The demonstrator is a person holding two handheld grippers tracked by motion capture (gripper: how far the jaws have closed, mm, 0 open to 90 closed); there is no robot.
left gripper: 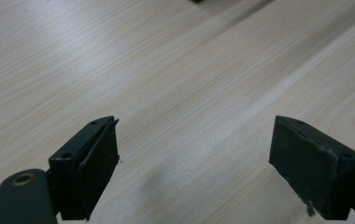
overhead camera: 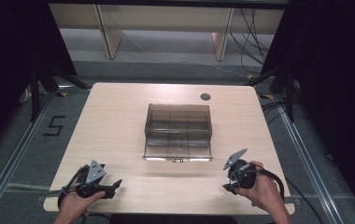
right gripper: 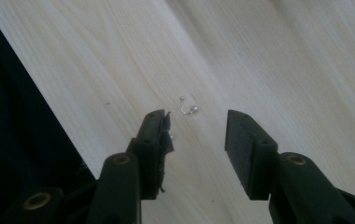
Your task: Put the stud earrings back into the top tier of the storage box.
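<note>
A smoky clear plastic compartment box (overhead camera: 178, 132) lies mid-table with its lid folded back. My left gripper (overhead camera: 115, 185) rests near the front left edge, held by a hand; in the left gripper view it (left gripper: 194, 163) stands open over bare wood. My right gripper (overhead camera: 227, 186) is at the front right, pointing down at the table. The right gripper view shows it (right gripper: 196, 133) open just short of a tiny silver curved earring (right gripper: 187, 108) with a bead at each end, lying on the wood. Another small silver bit (right gripper: 171, 136) sits by the left jaw's tip.
The light wooden table (overhead camera: 119, 116) has a round grey cable hole (overhead camera: 205, 96) at the back right. Its front edge (right gripper: 49, 107) runs close to the right gripper, with dark floor beyond. Tripod legs and cables stand on the floor on both sides.
</note>
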